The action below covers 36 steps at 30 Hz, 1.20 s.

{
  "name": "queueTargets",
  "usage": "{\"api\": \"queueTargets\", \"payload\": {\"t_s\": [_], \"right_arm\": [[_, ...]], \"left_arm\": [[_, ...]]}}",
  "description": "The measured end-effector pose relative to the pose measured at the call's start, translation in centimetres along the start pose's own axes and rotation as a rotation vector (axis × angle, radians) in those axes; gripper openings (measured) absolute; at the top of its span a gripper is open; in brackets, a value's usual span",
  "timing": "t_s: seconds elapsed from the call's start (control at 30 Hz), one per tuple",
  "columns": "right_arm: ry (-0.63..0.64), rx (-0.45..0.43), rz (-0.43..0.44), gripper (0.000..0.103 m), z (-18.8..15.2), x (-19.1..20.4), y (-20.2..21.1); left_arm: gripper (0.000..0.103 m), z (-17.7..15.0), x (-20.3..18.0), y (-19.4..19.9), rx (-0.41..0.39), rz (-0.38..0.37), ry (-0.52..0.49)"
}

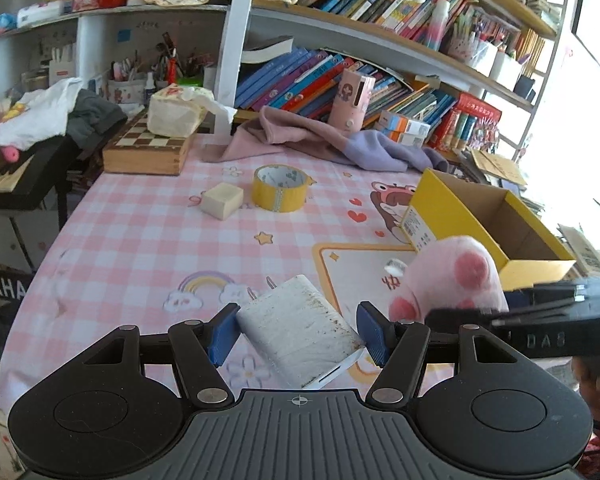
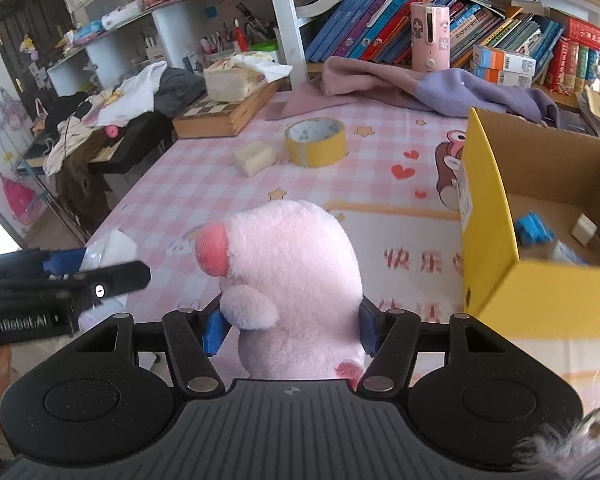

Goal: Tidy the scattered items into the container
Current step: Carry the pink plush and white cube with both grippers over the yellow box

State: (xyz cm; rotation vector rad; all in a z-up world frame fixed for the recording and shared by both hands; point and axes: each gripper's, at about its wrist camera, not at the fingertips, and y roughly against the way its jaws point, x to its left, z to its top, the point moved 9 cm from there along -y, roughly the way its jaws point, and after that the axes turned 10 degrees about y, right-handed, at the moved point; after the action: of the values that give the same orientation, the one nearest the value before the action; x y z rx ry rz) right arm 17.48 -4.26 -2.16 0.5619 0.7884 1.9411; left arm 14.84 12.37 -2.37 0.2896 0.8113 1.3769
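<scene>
My left gripper is shut on a white charger block with metal prongs, held above the pink checked tablecloth. My right gripper is shut on a pink plush pig, which also shows at the right of the left wrist view as the plush pig. The yellow cardboard box stands open to the right, with a blue item and a white cube inside. On the cloth lie a yellow tape roll and a cream block.
A wooden chessboard box with a tissue pack sits at the back left. A pink and purple cloth lies against the bookshelf. A pink bottle stands behind it. The table's left edge drops to a cluttered desk.
</scene>
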Motion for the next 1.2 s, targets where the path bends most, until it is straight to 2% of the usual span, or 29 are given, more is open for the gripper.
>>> {"api": "queueTargets", "payload": {"t_s": [0.3,0.63,0.87,1.07,1.2], "right_arm": [[-0.034,-0.016,-0.086,0.06,-3.1,0.7,3.5],[-0.088,0.005,-0.14,0.06,-5.9,0.0,5.9],[-0.136,0.05,-0.146,0.06,-8.5,-0.7,6.7],[-0.176,0.038,-0.194,0.06,-9.9,-2.2,8.2],[-0.237,0.03,-0.251,0.06,-11.1,-4.4,10.0]], "left_arm": [[0.063,-1.8,-0.9,2.3,-0.003,-0.053,-0.018],[0.063,-3.5,-3.0,2.8,0.03,-0.121,-0.051],[0.063,-4.5,-4.8,2.6,0.055,-0.152,-0.092],[0.063,-4.5,-6.4,2.1,0.051,-0.164,-0.114],[0.063,-4.4,-8.3,1.3,0.06,-0.199,-0.126]]}}
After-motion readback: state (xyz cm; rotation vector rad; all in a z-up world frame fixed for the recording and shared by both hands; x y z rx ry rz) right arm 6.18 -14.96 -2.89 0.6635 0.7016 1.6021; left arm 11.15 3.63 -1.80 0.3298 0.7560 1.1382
